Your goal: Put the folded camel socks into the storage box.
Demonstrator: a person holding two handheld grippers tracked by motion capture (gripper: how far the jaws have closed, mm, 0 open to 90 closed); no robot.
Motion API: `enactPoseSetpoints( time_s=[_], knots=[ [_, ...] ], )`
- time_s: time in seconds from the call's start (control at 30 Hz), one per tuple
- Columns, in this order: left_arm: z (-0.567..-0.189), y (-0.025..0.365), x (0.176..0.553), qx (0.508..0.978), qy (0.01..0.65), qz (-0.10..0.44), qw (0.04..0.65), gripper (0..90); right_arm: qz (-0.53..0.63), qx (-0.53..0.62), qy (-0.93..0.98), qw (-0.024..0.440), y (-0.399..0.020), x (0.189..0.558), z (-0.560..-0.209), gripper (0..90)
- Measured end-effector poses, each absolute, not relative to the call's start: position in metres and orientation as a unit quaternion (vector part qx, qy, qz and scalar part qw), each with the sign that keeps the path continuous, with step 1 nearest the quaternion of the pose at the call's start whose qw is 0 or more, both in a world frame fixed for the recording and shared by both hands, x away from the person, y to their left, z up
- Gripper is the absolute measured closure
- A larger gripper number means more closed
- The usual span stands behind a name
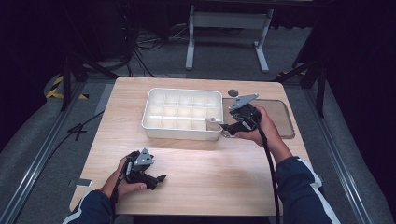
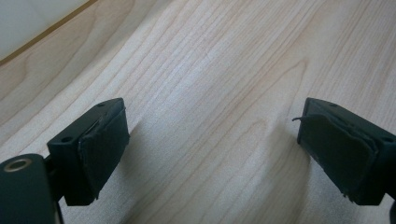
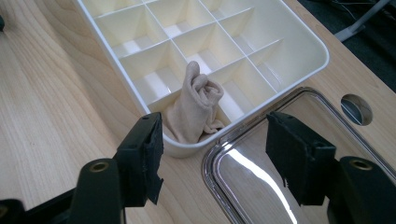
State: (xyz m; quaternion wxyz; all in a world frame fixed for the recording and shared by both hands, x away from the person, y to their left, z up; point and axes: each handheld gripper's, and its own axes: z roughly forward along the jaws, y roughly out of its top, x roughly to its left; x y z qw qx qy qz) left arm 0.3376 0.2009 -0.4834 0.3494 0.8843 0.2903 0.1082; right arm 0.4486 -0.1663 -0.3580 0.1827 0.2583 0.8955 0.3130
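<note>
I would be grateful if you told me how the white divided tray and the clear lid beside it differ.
The tray is opaque white; the lid is see-through, so the wood shows through it. The tray is deep and split into compartments, while the lid is shallow and undivided. The tray holds a rolled beige cloth in a corner compartment; the lid holds nothing. Both are rounded rectangles lying side by side on the table.

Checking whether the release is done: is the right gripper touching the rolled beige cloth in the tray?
Apart. The right gripper view shows the right gripper open, with the rolled cloth standing beyond its jaws, in a corner compartment.
</note>
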Motion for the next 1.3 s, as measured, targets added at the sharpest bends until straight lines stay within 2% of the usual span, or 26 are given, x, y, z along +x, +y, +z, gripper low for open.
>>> enactPoseSetpoints(
  time_s=[0.57, 1.3],
  knots=[
    [-0.483, 0.201, 0.338, 0.884, 0.29, 0.108, 0.349, 9.1, 0.308, 0.251, 0.893, 0.21, -0.184, 0.43, -0.359, 31.2],
    [-0.483, 0.201, 0.338, 0.884, 0.291, 0.109, 0.349, 9.1, 0.272, 0.254, 0.903, 0.213, -0.207, 0.408, -0.381, 28.4]
  ],
)
